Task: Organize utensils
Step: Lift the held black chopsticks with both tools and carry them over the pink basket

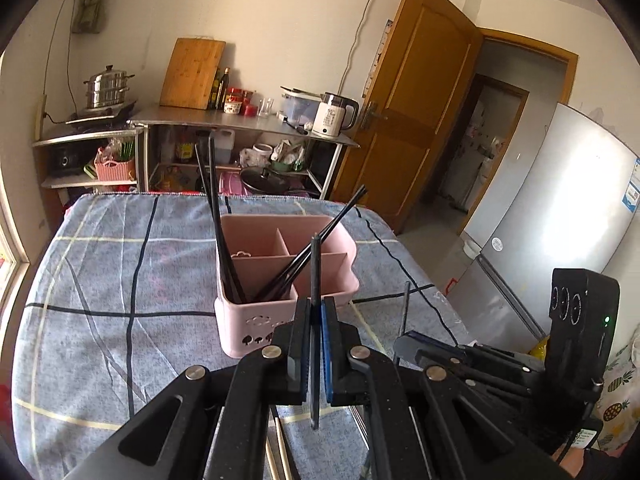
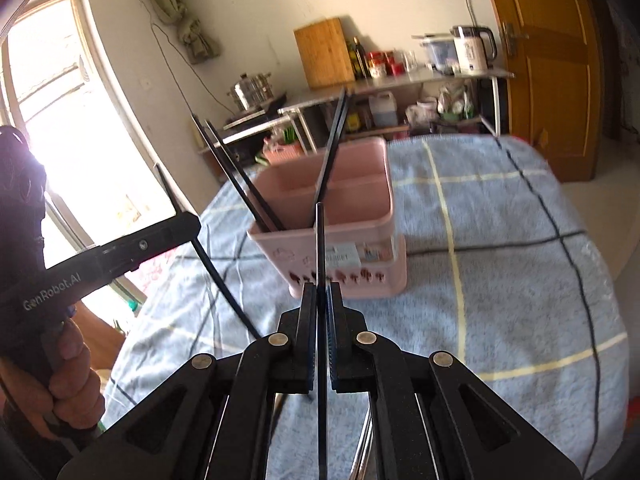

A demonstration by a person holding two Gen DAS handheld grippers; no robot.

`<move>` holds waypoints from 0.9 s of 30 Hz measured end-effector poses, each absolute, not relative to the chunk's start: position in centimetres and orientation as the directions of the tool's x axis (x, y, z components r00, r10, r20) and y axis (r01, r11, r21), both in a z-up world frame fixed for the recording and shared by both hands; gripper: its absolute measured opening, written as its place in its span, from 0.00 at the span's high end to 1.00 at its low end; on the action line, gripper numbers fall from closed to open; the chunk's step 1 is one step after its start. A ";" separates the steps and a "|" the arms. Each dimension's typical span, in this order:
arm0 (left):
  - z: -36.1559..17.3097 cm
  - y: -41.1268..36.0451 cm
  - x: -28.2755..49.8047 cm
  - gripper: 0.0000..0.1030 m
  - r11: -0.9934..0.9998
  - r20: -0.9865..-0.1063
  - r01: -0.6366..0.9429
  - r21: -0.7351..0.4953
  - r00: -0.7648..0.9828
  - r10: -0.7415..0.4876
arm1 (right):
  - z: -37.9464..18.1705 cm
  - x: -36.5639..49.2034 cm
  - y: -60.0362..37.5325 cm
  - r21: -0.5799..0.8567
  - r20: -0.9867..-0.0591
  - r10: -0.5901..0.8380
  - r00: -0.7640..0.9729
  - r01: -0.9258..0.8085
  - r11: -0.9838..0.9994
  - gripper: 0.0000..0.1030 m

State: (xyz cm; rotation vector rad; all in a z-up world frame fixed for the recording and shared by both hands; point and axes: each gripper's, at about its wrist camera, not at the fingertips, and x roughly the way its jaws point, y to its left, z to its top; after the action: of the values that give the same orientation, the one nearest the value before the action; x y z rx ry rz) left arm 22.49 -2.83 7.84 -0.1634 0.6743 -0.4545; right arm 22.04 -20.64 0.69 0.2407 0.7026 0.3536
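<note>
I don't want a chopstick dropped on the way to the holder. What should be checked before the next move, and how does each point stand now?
1. Left claw shut on a black chopstick: ok.
2. Right claw shut on its own chopstick: ok.
3. Pink holder upright on the tablecloth: ok.
4. Front compartment has room beside the chopsticks already in it: ok.
5. Claws apart from each other: ok.
6. Grip firm enough to hold: cannot tell.

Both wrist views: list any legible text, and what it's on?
"GenRobot.AI": on the left hand-held gripper, seen in the right wrist view.
Sticker on the pink utensil caddy: blurred, unreadable.
Print on the white kettle: too small.
Labels on the fridge: too small.
</note>
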 end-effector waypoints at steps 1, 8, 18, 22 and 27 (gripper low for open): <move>8.4 -2.7 22.3 0.96 0.891 -0.558 0.354 -0.282 0.695 -0.453 | 1.3 22.1 -20.8 0.327 -0.573 0.394 0.719 -0.240 0.914 0.96; 9.9 -2.3 21.3 0.96 0.894 -0.534 0.362 -0.264 0.717 -0.448 | 4.2 21.1 -21.4 0.303 -0.504 0.384 0.773 -0.258 0.917 0.96; 9.8 -1.6 20.5 0.96 0.904 -0.546 0.343 -0.256 0.720 -0.428 | 4.0 19.8 -22.0 0.307 -0.507 0.388 0.769 -0.260 0.916 0.97; 10.4 -1.7 20.1 0.96 0.906 -0.542 0.344 -0.246 0.726 -0.423 | 4.8 19.7 -22.3 0.303 -0.491 0.388 0.780 -0.264 0.915 0.97; 11.6 -1.6 20.1 0.96 0.908 -0.539 0.346 -0.238 0.730 -0.420 | 5.9 19.9 -22.6 0.296 -0.474 0.389 0.790 -0.273 0.915 0.97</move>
State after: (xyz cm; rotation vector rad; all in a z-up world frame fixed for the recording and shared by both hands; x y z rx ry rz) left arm 20.08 -1.55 11.61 -0.1248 0.6225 -0.4223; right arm 19.91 -22.56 5.95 0.2175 0.5558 0.3592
